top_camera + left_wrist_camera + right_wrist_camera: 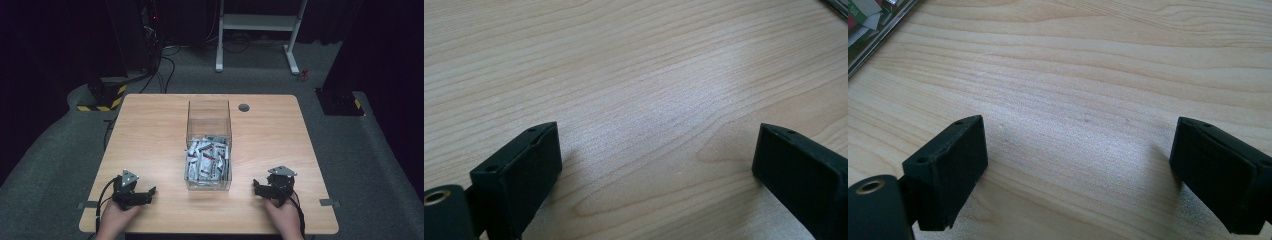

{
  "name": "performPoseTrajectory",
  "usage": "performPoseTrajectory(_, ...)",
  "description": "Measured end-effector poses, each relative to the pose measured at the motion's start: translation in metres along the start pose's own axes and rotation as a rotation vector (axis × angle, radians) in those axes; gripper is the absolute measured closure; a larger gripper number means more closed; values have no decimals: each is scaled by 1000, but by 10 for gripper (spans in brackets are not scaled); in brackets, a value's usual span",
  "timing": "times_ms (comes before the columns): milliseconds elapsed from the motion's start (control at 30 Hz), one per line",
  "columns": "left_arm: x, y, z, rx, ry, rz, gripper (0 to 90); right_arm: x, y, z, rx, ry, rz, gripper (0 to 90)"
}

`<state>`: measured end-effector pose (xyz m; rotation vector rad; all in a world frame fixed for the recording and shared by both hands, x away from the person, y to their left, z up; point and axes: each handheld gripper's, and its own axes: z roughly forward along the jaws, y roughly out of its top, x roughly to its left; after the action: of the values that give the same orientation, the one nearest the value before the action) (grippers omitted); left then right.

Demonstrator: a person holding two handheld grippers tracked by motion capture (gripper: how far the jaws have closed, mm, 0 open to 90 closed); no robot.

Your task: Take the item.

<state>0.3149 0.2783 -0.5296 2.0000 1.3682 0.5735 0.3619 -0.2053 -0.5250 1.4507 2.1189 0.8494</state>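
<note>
A clear plastic box [208, 145] stands in the middle of the wooden table [150, 135], holding several small white, red and green packets [207, 159]. My left gripper [142, 194] rests on the table near the front left, open, with bare wood between its jaws [656, 150]. At the front right my right gripper [261, 188] also rests on the table, open and holding nothing [1078, 155]. A corner of the box [870, 22] with packets shows at the top left of the right gripper view.
A round cable hole [243, 107] sits in the table near the far edge. Beyond the table stand a white desk frame [257, 30], dark stands with yellow-black striped tape [102, 97] and cables on the grey floor.
</note>
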Motion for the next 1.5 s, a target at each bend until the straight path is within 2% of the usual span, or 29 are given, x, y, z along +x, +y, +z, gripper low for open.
performPoseTrajectory(300,0,0,0,3,0,-1,58,0,0,0,-1,3,-7,84)
performPoseTrajectory(533,0,0,-1,6,0,1,55,-3,-2,-2,2,27,-30,84)
performPoseTrajectory(800,3,4,-3,41,2,-2,75,-4,-2,-2,2,30,-28,80)
performPoseTrajectory(967,4,6,-7,16,-11,-23,78,-4,-1,-1,2,34,-33,80)
performPoseTrajectory(1200,3,9,-13,-23,-22,-3,85,-4,-1,-1,2,36,-38,81)
performPoseTrajectory(1367,1,10,-16,-46,-52,-22,89,-4,-1,-1,2,37,-38,80)
performPoseTrajectory(1500,-1,12,-17,-53,-71,-13,88,-4,-1,-1,2,37,-38,80)
